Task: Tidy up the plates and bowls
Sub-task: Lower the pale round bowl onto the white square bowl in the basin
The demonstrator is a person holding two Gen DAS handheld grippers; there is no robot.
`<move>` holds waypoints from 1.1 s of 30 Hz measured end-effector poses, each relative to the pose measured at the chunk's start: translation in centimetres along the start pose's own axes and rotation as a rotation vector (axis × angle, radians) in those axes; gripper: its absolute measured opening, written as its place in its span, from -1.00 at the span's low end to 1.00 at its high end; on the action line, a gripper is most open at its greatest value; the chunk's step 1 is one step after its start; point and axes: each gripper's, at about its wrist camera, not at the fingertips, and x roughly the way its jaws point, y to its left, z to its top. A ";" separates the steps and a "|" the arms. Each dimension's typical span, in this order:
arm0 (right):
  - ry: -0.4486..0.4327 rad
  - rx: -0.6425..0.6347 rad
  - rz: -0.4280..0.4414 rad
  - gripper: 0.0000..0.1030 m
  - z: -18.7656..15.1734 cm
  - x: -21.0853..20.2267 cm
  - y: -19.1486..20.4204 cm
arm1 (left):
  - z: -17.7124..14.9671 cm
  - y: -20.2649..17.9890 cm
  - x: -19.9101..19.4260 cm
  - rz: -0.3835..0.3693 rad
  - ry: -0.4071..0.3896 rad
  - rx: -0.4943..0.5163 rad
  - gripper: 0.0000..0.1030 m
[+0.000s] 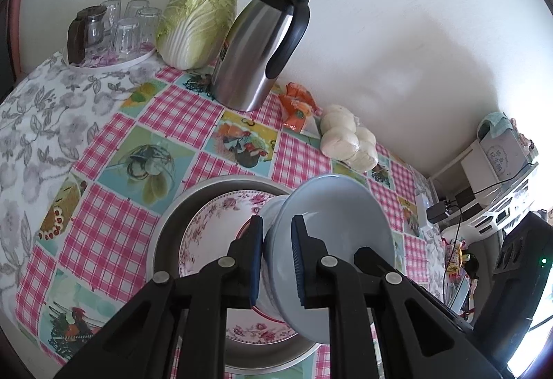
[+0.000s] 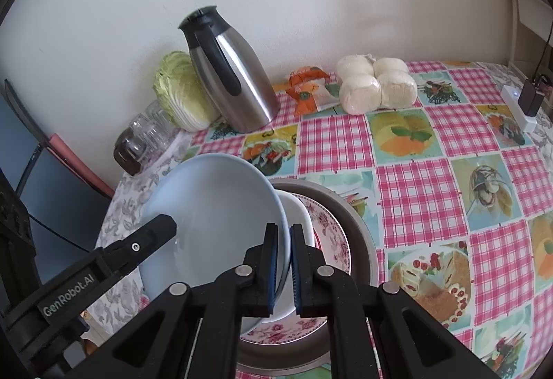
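both tongs (image 1: 276,249) (image 2: 283,263) clamping tilted, pale-blue bowl (image 2: 214,216)

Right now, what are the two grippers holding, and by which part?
Both hold the blue bowl, tilted on edge over the floral plate. The left gripper clamps its foot; the right gripper pinches its rim.

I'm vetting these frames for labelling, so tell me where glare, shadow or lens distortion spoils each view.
Left wrist view: window glare blows out the right edge past the white rack; a soft shadow lies on the wall; fisheye bends the tablecloth and leans the steel jug. Right wrist view: even light, dark vignette corners, jug also leaning, blue bowl sharp.
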 end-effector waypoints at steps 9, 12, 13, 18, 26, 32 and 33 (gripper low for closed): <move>0.024 0.004 -0.021 -0.84 -0.2 1.1 -0.4 | -0.2 0.3 0.9 0.022 0.021 0.002 -0.70; 0.024 0.006 -0.024 -0.84 -0.2 1.1 -0.6 | -0.3 0.2 1.1 0.028 0.028 0.009 -0.70; 0.024 0.006 -0.025 -0.84 -0.3 1.1 -0.6 | -0.3 0.1 1.3 0.031 0.032 0.011 -0.70; 0.020 0.006 -0.034 -0.80 -0.3 1.2 -0.8 | -0.4 0.1 1.7 0.032 0.045 0.010 -0.70; 0.020 0.014 -0.026 -0.80 -0.2 1.1 -0.9 | -0.2 -0.1 1.0 0.033 0.022 0.015 -0.69; 0.020 0.013 -0.024 -0.80 -0.2 1.1 -0.9 | -0.1 -0.3 0.5 0.026 0.006 0.029 -0.68; 0.019 0.012 -0.025 -0.80 -0.2 1.1 -0.9 | -0.1 -0.4 0.5 0.034 0.006 0.038 -0.68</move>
